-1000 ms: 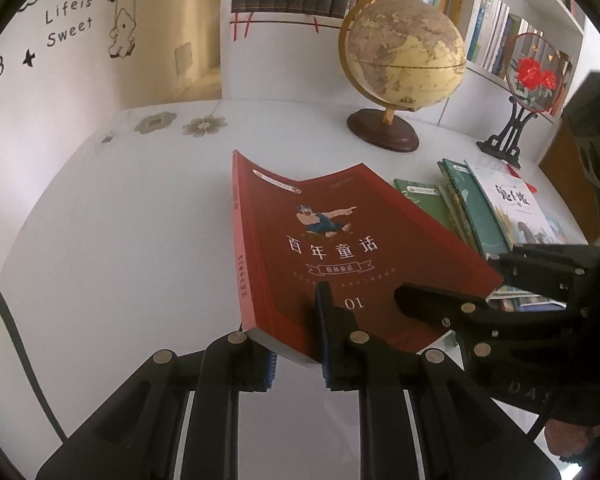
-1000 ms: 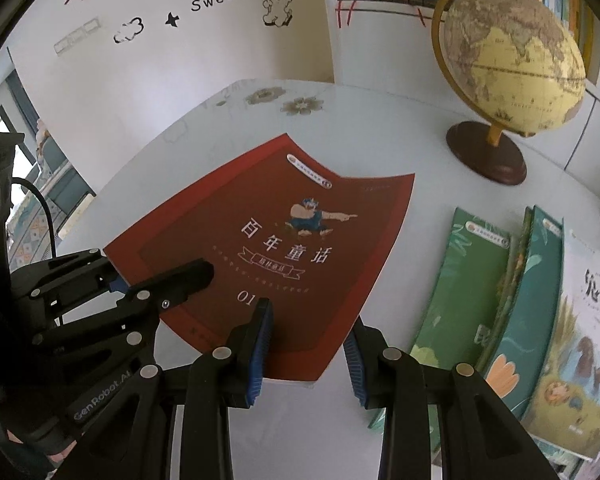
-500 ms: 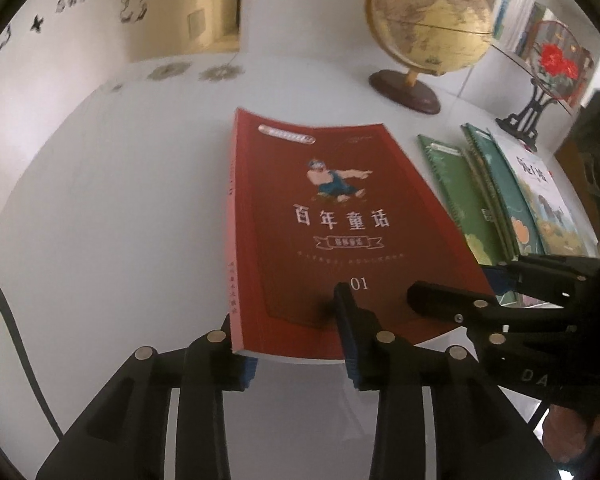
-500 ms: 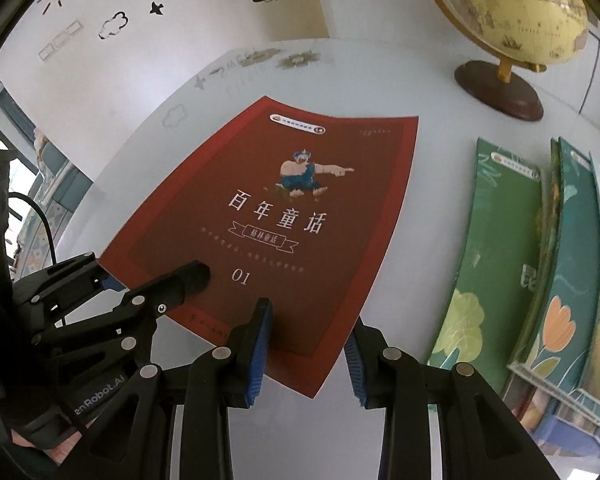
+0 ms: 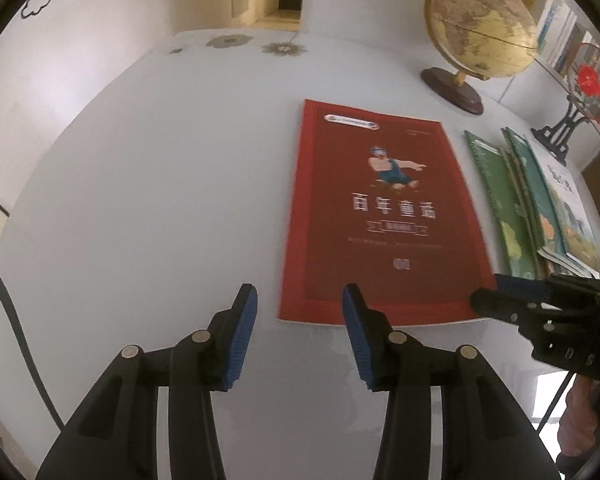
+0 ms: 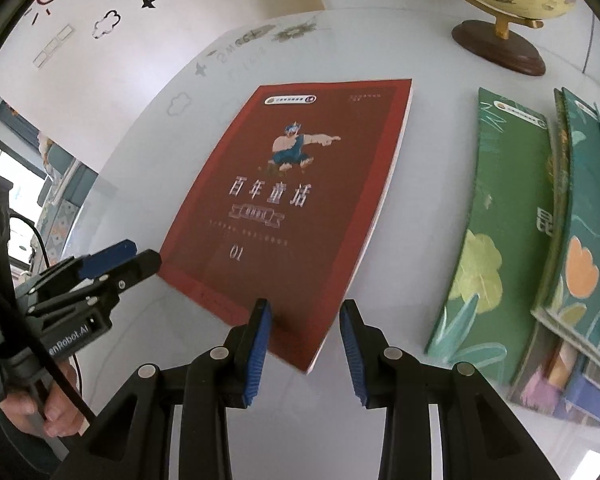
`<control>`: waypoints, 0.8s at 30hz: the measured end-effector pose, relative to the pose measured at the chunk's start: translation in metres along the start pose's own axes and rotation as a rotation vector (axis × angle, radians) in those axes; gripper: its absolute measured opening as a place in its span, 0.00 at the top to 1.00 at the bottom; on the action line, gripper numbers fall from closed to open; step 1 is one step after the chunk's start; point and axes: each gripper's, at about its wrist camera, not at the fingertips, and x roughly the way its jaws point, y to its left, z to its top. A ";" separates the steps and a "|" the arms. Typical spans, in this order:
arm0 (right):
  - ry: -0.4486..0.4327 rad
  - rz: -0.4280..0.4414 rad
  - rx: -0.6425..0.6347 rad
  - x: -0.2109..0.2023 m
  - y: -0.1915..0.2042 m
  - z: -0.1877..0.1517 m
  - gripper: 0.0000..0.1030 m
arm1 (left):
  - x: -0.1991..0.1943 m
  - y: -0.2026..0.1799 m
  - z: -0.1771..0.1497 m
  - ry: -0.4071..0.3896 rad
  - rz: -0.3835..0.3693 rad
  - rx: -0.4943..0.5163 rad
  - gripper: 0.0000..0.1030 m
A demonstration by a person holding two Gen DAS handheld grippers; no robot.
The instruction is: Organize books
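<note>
Released, red book (image 5: pixel 384 216) lies flat beside green books (image 5: pixel 500 204); both tools (image 5: pixel 298 334) (image 6: pixel 304 340) spread.

The red book (image 5: pixel 384 216) now lies flat on the table, released by both tools, left tool (image 5: pixel 298 322) drawn back

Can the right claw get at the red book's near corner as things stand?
Probably yes: the right claw is open, the red book lies flat on the table with its near corner between the fingers, nothing in between.

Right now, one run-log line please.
red book: flat on white table | left gripper: open | right gripper: open | green books: right of it
</note>
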 end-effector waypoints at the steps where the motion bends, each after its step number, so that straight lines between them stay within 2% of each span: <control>1: 0.000 -0.003 -0.004 -0.002 0.000 -0.003 0.67 | -0.003 -0.004 -0.001 -0.002 -0.008 0.010 0.60; 6: -0.010 -0.033 0.003 -0.030 -0.002 -0.024 0.67 | -0.021 -0.038 0.001 -0.029 -0.074 0.063 0.60; 13: -0.075 -0.118 0.054 -0.095 -0.022 -0.062 0.67 | -0.056 -0.119 0.019 -0.098 -0.207 0.214 0.58; 16: -0.127 -0.167 0.098 -0.128 -0.036 -0.073 0.67 | -0.069 -0.154 0.028 -0.129 -0.272 0.261 0.43; 17: -0.144 -0.178 0.115 -0.139 -0.043 -0.076 0.67 | -0.073 -0.165 0.030 -0.142 -0.291 0.275 0.33; 18: -0.168 -0.192 0.138 -0.153 -0.051 -0.080 0.67 | -0.078 -0.175 0.032 -0.160 -0.308 0.291 0.30; 22: -0.236 -0.256 0.208 -0.194 -0.079 -0.087 0.66 | -0.086 -0.224 0.040 -0.192 -0.354 0.372 0.30; 23: -0.252 -0.267 0.226 -0.203 -0.086 -0.089 0.64 | -0.086 -0.232 0.042 -0.193 -0.359 0.379 0.30; 24: -0.267 -0.275 0.247 -0.211 -0.095 -0.091 0.54 | -0.084 -0.241 0.044 -0.192 -0.363 0.382 0.30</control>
